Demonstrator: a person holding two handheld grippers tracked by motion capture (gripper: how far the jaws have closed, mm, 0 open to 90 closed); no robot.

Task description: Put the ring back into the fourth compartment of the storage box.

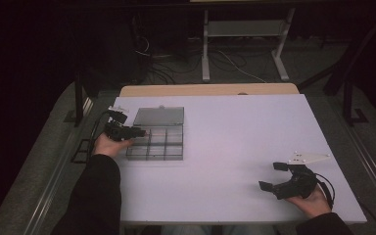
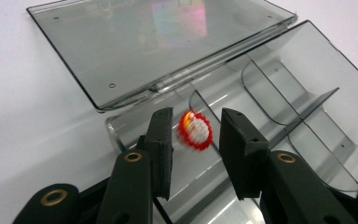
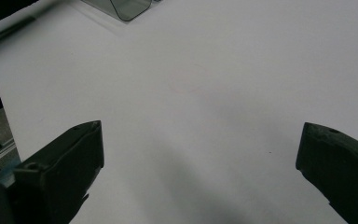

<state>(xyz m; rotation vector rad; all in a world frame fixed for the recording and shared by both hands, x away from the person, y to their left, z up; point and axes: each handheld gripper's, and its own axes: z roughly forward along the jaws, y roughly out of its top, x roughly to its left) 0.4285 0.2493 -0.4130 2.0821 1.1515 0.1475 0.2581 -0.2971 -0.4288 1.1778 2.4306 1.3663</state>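
Observation:
A clear grey compartment box (image 1: pixel 156 144) lies open at the table's left, its lid (image 1: pixel 159 116) folded flat behind it. My left gripper (image 1: pixel 139 131) reaches over the box's left edge. In the left gripper view its jaws (image 2: pixel 196 116) stand open a little. A small round red-and-white piece (image 2: pixel 196 132) sits in the gap, blurred and touching neither pad, over a compartment of the box (image 2: pixel 307 70). My right gripper (image 1: pixel 272 176) is wide open near the front right, nothing between its fingers (image 3: pixel 200 140).
The white table (image 1: pixel 235 132) is bare between the box and my right gripper. A corner of the box (image 3: pixel 129 8) shows far off in the right gripper view. Dark floor, cables and a desk frame (image 1: pixel 245 44) lie beyond the table.

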